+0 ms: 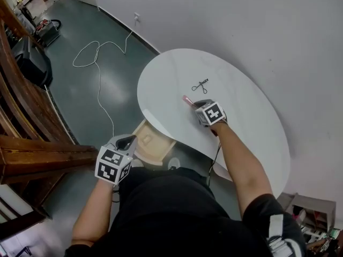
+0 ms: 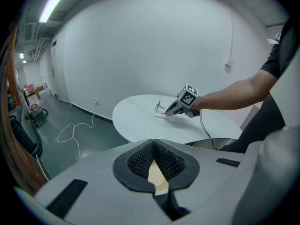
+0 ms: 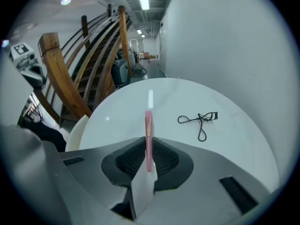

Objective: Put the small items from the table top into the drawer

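Note:
A thin pink stick (image 1: 186,99) (image 3: 148,135) lies low over the round white table (image 1: 241,106), and my right gripper (image 1: 192,103) (image 3: 148,156) is shut on its near end. The stick points forward from between the pads. A black eyelash curler (image 1: 200,85) (image 3: 200,121) lies on the table just beyond and to the right of it. My left gripper (image 1: 128,142) (image 2: 154,165) is shut on nothing and hovers over the open light-wood drawer (image 1: 155,146) under the table's near edge. The left gripper view shows the right gripper (image 2: 171,111) at the table.
A white cable (image 1: 99,63) loops over the dark green floor at left. A wooden stair railing (image 1: 32,116) runs along the left side. A low shelf unit (image 1: 316,213) stands at the bottom right by the white wall.

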`<state>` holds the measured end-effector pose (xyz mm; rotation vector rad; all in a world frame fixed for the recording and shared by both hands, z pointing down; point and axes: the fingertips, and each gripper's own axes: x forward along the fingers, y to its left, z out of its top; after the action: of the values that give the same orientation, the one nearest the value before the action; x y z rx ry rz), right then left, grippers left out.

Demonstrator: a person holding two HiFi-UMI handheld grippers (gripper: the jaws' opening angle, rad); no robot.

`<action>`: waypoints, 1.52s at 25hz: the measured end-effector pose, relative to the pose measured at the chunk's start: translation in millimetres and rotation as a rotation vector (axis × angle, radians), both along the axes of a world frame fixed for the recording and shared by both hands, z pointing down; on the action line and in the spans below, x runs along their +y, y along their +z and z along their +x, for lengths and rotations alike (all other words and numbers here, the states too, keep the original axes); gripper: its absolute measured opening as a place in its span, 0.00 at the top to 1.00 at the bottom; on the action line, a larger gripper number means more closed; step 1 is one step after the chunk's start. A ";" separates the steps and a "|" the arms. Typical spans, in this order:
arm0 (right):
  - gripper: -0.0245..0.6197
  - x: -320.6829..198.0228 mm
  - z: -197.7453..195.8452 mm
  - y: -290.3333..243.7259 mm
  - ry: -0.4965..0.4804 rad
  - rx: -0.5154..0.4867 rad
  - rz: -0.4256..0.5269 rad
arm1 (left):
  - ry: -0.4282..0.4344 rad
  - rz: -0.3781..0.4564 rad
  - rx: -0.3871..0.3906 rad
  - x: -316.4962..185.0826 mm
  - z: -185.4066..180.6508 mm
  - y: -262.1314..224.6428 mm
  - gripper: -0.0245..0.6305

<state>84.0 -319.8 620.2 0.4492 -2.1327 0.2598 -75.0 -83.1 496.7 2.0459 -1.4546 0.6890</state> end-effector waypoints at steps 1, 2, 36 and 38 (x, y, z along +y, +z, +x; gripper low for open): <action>0.90 2.4 -1.5 -3.8 0.037 -0.031 -0.019 | 0.008 0.000 0.005 0.4 -2.5 -0.1 0.94; 0.90 5.6 -4.0 -6.8 0.067 -0.067 -0.039 | 0.016 0.001 0.009 1.1 -4.9 -0.2 0.94; 0.90 247.1 -87.2 68.3 -0.109 -0.002 -0.200 | 0.107 -0.094 0.092 32.3 -54.6 55.1 0.94; 0.90 253.5 -90.2 87.3 -0.161 0.053 -0.208 | 0.096 -0.105 0.089 40.3 -58.5 58.0 0.94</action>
<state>-6.2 -66.4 707.5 0.1608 -2.0506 0.3685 -133.5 -42.8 554.6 2.0489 -1.2510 0.6892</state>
